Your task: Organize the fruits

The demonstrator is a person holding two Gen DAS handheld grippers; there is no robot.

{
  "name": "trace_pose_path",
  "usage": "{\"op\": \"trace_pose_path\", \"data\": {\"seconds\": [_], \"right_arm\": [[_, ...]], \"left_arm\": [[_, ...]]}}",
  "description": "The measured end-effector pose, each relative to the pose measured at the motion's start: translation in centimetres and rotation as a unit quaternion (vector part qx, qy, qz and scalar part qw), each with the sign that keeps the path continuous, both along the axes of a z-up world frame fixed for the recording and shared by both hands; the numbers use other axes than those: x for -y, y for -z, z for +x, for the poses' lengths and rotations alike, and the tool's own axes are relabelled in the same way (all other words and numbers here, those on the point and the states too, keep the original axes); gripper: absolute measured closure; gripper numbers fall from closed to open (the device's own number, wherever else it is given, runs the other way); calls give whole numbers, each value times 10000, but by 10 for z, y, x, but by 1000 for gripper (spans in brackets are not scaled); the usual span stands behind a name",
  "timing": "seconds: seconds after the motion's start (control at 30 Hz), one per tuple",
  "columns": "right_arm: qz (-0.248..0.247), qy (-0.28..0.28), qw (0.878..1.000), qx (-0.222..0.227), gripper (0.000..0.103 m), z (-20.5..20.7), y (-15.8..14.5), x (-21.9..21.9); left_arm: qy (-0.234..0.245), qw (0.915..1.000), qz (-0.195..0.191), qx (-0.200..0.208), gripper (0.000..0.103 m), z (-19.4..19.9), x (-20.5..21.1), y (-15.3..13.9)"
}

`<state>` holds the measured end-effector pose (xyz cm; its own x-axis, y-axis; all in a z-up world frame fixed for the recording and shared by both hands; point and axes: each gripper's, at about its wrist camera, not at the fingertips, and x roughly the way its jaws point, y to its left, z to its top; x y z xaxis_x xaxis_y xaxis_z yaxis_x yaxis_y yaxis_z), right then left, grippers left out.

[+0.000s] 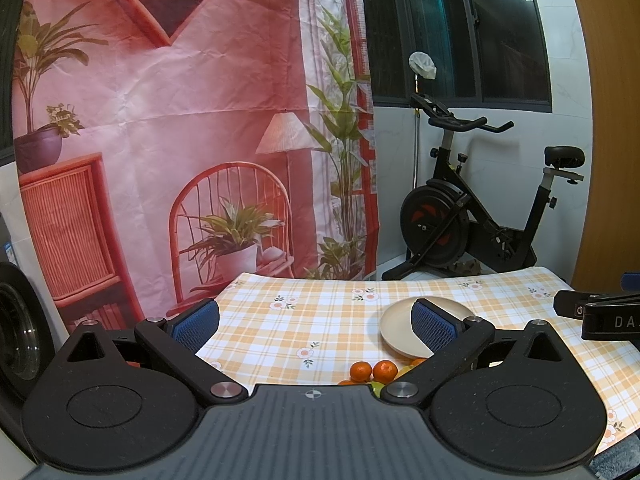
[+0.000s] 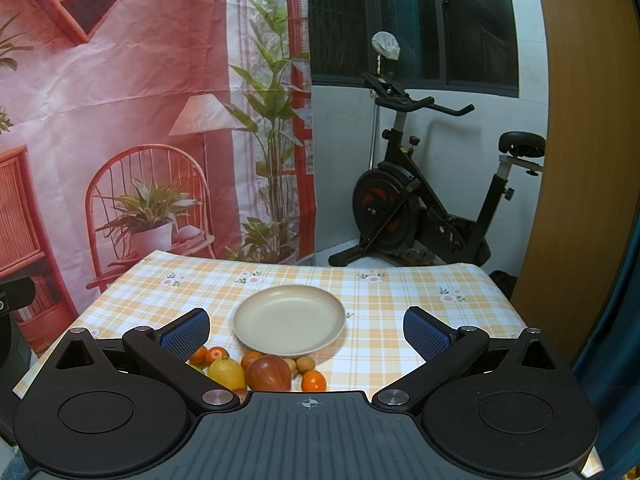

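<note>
Left wrist view
Left gripper [image 1: 316, 322]: jaws spread wide and released, nothing between the blue pads, held above the checked tablecloth [image 1: 280, 328].
Plate [image 1: 396, 324]: beige, bare, on the cloth; partly hidden behind the right-hand jaw.
Tangerines [image 1: 374, 371]: two in view, low between the jaws, close to the right-hand one, just short of the plate's near rim; green and yellow fruit peek out beside them.
Right gripper: a black part of it [image 1: 600, 314] shows beyond the right-hand jaw.

Right wrist view
Right gripper [image 2: 306, 332]: jaws wide apart, gripping nothing.
Plate [image 2: 290, 320]: straight ahead between the jaws, beyond the fruit.
Fruit cluster: lemon [image 2: 227, 373], red apple [image 2: 268, 373], several tangerines [image 2: 313, 381] and small brown fruits [image 2: 306, 364], between the jaws, nearer the left-hand one, at the plate's near rim.
Exercise bike [image 2: 424, 200]: on the floor past the table.
</note>
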<state>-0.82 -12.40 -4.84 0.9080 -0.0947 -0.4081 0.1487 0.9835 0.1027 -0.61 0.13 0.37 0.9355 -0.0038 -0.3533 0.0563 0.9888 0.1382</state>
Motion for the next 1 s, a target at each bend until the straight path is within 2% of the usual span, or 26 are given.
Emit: {"op": "trace_pose_path", "data": {"seconds": [0.33,0.63,0.77,0.87,1.0], "right_arm": [[16,0,10000,4,0,1,-1,1],[-158,-134,9996,215,0,14,-5,8],[-327,-221,9987,320,0,31,10,12],[-371,-247,9985,315,0,45,32,14],[-409,-295,9980,373,0,63,53,12]], "left_arm": [[10,10000,34,-33,0,2,7,5],[-81,9999,-14,-87,0,28,-2,13],[-85,9995,-138,-257,0,44,-8,25],[43,9993,-166,-325,1,52,-7,34],[107,9986,-248,-453,8,69,-6,49]]}}
